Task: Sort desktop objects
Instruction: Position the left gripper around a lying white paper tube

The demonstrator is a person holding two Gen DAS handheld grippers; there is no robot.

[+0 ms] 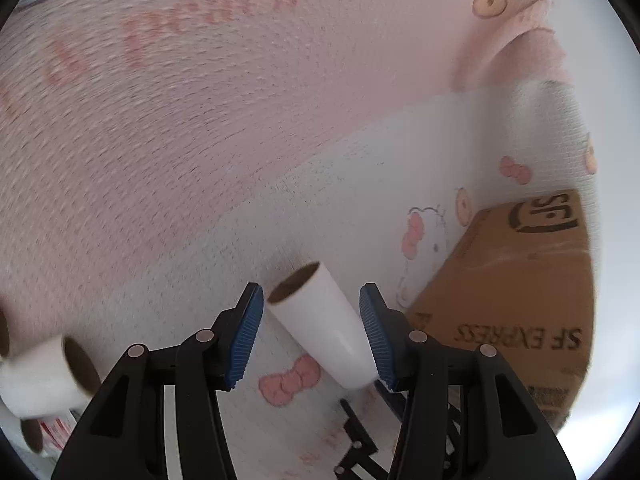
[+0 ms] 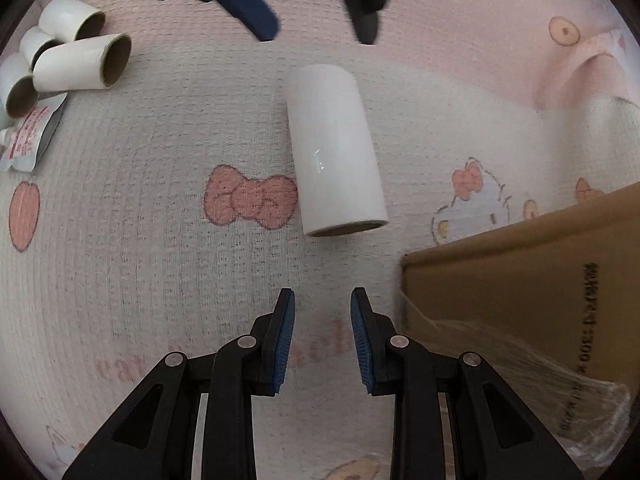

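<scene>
A white paper roll (image 1: 320, 320) lies on the pink and white printed cloth (image 1: 200, 120), brown core end facing away. My left gripper (image 1: 310, 292) is open and straddles it, one blue pad on each side; the right-hand pad is very near the roll's near end, and I see no squeeze. In the right wrist view the same roll (image 2: 336, 148) lies ahead, with the left gripper (image 2: 316, 34) over its far end. My right gripper (image 2: 323, 294) hangs over bare cloth short of the roll. Its pads stand a narrow gap apart with nothing between them.
A brown cardboard box (image 2: 540, 280) stands to the right, with clear plastic film (image 2: 520, 380) inside; it is printed SF EXPRESS (image 1: 520, 280). Several empty white rolls (image 2: 80, 60) are piled at the far left beside a small printed sachet (image 2: 32, 136).
</scene>
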